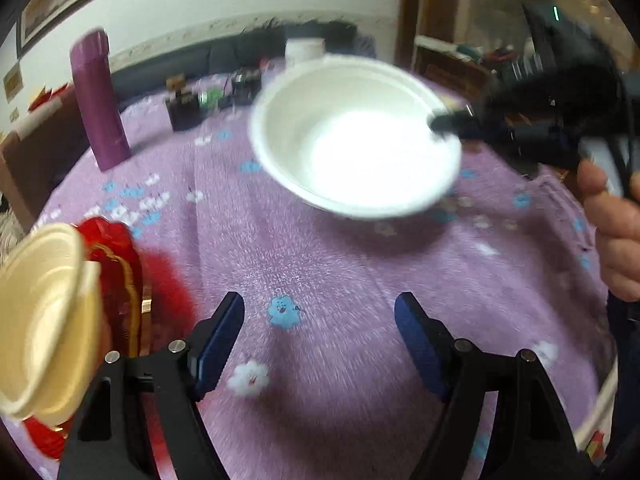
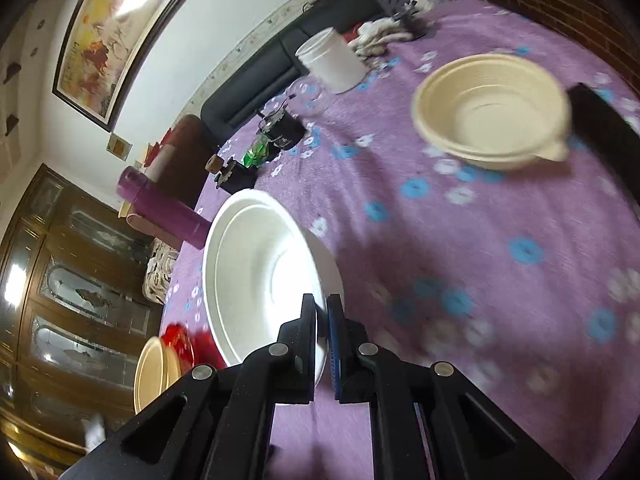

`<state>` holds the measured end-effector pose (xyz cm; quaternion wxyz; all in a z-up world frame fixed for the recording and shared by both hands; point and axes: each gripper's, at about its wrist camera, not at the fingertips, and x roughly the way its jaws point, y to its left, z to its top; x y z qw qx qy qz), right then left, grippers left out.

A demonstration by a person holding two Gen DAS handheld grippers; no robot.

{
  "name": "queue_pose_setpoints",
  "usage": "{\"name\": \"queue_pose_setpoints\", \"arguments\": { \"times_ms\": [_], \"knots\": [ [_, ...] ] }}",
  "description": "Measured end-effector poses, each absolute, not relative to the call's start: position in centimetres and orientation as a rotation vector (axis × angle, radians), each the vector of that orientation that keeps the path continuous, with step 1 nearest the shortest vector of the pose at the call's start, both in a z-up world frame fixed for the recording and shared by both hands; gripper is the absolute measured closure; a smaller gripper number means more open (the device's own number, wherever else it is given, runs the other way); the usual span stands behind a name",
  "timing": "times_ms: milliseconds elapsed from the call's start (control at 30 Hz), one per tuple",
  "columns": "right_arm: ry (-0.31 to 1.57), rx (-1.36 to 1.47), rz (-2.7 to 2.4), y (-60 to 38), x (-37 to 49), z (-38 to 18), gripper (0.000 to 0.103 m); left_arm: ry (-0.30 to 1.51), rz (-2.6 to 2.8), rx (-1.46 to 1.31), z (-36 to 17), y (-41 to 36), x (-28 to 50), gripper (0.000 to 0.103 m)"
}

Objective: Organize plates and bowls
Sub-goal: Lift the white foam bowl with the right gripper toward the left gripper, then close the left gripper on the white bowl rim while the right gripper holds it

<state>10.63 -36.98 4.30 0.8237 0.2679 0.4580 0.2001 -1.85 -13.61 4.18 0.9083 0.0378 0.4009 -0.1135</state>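
In the left wrist view, a white bowl [image 1: 352, 152] hangs tilted above the purple flowered tablecloth [image 1: 320, 260]. My right gripper [image 1: 440, 122] comes in from the right and pinches the bowl's rim. The right wrist view shows the same bowl [image 2: 256, 264] with my right gripper [image 2: 322, 308] shut on its near rim. My left gripper [image 1: 320, 304] stands open low over the cloth with nothing between its fingers. Stacked cream bowls [image 1: 44, 316] lean on red plates [image 1: 120, 280] at the left. Another cream bowl stack [image 2: 492, 112] sits further out on the cloth.
A purple flask [image 1: 100, 100] stands at the back left, with small dark items [image 1: 184, 108] and a white tub [image 2: 332, 60] behind the bowl. A person's hand [image 1: 616, 232] holds the right gripper. A dark shape [image 2: 600, 128] lies beside the far cream bowls.
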Motion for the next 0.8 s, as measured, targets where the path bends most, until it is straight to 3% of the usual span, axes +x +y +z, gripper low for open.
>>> {"name": "queue_pose_setpoints", "arguments": {
  "times_ms": [233, 467, 533, 600, 700, 800],
  "knots": [
    [1.034, 0.552, 0.492, -39.3, 5.5, 3.7, 0.096, 0.744, -0.267, 0.005, 9.0, -11.0, -3.9, 0.025],
    [1.056, 0.438, 0.497, -36.5, 3.7, 2.2, 0.093, 0.840, -0.272, -0.063, 7.1, -10.7, -1.3, 0.028],
    [1.030, 0.386, 0.471, -36.2, 3.2, 2.3, 0.089, 0.863, -0.278, -0.053, 6.3, -11.4, -0.9, 0.039],
    [0.991, 0.343, 0.446, -36.2, 2.6, 2.8, 0.078, 0.876, -0.279, -0.046, 5.8, -11.6, -0.7, 0.050],
    [0.943, 0.312, 0.423, -36.9, 2.0, 3.3, 0.066, 0.890, -0.283, -0.045, 5.2, -11.8, -0.2, 0.054],
    [0.918, 0.299, 0.417, -37.3, 1.3, 3.5, 0.065, 0.892, -0.294, -0.051, 4.9, -12.1, 0.1, 0.060]
  ]
}}
